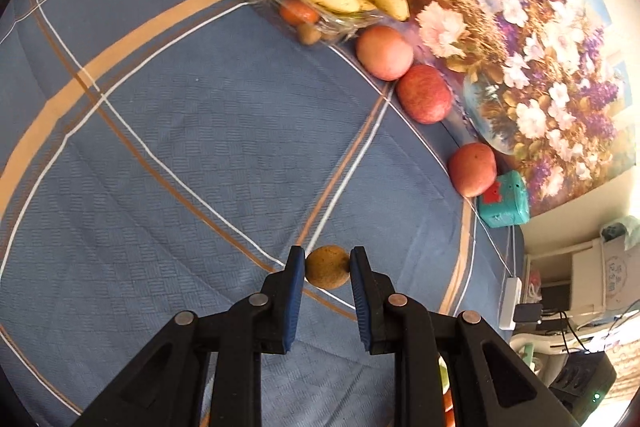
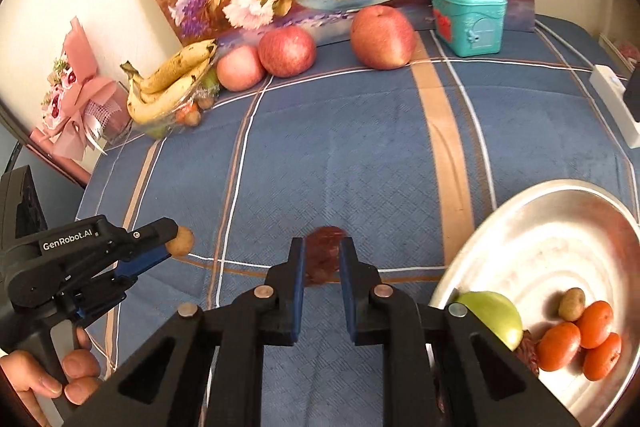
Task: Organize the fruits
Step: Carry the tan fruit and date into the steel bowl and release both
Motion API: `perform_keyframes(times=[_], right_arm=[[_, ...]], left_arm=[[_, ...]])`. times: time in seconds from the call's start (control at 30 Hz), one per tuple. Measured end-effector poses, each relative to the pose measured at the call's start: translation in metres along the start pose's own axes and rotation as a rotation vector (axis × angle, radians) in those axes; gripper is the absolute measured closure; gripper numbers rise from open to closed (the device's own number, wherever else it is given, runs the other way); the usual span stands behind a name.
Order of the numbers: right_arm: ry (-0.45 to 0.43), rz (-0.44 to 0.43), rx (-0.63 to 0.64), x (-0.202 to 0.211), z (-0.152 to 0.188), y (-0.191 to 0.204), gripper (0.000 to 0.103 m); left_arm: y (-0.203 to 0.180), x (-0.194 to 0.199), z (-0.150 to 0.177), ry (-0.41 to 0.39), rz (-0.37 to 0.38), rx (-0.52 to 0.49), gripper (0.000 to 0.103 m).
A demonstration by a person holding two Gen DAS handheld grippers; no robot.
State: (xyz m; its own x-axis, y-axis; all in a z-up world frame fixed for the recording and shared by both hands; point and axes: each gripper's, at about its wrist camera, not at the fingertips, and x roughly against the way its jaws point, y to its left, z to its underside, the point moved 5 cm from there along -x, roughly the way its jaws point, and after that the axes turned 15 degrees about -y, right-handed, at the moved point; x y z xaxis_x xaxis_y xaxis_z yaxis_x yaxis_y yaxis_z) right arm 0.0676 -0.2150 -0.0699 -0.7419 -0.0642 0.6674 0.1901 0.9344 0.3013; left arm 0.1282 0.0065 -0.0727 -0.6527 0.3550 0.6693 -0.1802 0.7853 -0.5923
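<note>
Both wrist views face the painting over the bedspread

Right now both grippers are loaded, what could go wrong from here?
1. The left gripper pinches the small brown fruit only at its fingertips; the round fruit could squirt out.
2. The right gripper clamps a soft dark red fruit, which may get crushed.
3. The metal bowl lies on soft bedding and could tip.

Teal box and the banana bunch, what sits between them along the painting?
Three red apples: one beside the teal box, two more nearer the banana bunch, clearest in the right wrist view.
</note>
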Motion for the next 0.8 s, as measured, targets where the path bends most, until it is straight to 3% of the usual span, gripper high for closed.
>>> perform_keyframes(times=[0.33, 0.37, 0.43, 0.5, 0.8], right_arm=[[0.049, -0.014, -0.011, -0.008, 0.009, 0.001, 0.086], [0.052, -0.006, 0.0, -0.01, 0.009, 0.002, 0.084], [0.069, 0.01, 0.002, -0.017, 0.012, 0.002, 0.069], [0.096, 0.009, -0.006, -0.025, 0.017, 0.001, 0.063], [0.152, 0.019, 0.062, -0.044, 0.029, 0.014, 0.062]], left_arm=[[0.001, -0.003, 0.007, 0.025, -0.002, 0.006, 0.078], [0.002, -0.004, 0.007, 0.026, -0.005, 0.008, 0.078], [0.003, -0.005, 0.007, 0.028, -0.01, 0.009, 0.078], [0.003, -0.006, 0.007, 0.03, -0.012, 0.008, 0.078], [0.002, -0.007, 0.007, 0.032, -0.018, -0.007, 0.078]])
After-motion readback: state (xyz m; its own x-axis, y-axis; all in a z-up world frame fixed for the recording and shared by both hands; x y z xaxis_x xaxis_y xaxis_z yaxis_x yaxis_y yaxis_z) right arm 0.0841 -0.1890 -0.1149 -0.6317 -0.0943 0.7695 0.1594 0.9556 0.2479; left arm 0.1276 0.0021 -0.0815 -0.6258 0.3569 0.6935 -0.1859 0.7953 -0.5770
